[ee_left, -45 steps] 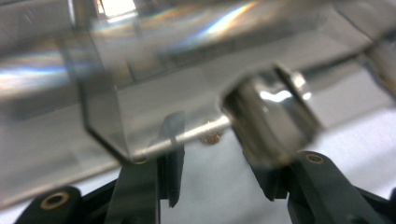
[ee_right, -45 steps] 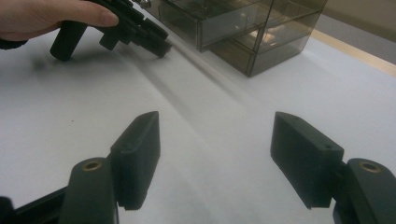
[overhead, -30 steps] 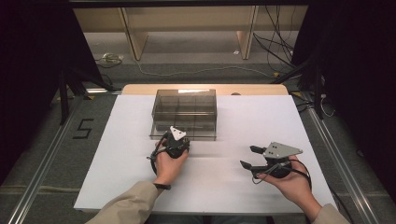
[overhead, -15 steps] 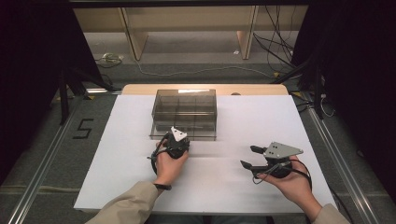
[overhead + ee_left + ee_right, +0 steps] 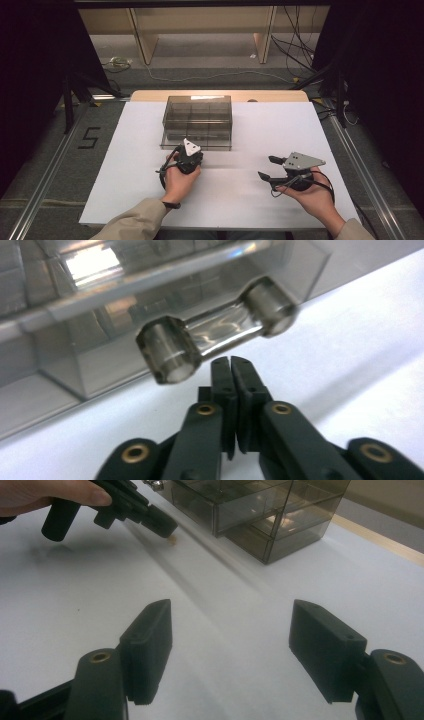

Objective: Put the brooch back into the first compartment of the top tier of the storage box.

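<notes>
Just below the drawer handle [image 5: 220, 337] of the smoky plastic organizer [image 5: 197, 121], the left gripper [image 5: 189, 156] sits with its jaws pressed together on nothing; the drawer looks barely opened, so the pull likely remains to be done. Off to the organizer's right and nearer the person, the right gripper [image 5: 266, 168] hovers spread wide over bare white tabletop [image 5: 125, 165]. Nothing blocks the handle.
</notes>
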The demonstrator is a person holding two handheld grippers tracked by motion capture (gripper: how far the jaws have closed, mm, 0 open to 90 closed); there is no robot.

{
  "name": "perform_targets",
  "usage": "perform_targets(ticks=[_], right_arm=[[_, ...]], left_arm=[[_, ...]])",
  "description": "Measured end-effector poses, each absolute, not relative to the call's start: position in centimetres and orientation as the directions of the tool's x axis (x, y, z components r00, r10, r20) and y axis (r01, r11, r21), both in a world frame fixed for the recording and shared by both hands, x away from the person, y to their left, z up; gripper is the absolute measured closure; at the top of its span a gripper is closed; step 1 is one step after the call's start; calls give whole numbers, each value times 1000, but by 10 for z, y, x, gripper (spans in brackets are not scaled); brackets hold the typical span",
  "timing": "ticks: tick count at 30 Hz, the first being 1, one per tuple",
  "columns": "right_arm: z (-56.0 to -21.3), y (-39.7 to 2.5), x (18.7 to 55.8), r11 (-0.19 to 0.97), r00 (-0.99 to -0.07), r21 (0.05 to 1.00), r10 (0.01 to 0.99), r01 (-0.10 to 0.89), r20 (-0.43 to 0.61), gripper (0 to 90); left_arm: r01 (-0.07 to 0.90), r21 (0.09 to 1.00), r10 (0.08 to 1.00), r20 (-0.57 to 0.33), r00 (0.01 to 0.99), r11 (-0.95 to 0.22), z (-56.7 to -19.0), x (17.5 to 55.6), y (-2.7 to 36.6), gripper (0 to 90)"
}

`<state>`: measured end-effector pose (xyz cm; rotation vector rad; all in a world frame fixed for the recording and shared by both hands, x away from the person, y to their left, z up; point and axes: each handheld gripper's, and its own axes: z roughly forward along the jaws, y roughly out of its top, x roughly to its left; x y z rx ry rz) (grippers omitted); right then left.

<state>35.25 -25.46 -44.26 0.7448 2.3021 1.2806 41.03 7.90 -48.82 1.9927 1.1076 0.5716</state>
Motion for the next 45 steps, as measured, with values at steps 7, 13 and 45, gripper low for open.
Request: perform_targets(ticks=[7,13,45], right_arm=[[-443,-254,352,439,-777,861,623,255,-87,346],[-443,-254,353,438,-778,861,623,258,-84,346],[-444,-252,353,450,-785,856,613,255,-88,353]], left_arm=[[509,791,855,34,518,-340,-492,411,80,811],[495,798,865,64,498,-344,-495,414,76,603],[560,784,886,-27,463,-269,-502,438,74,753]])
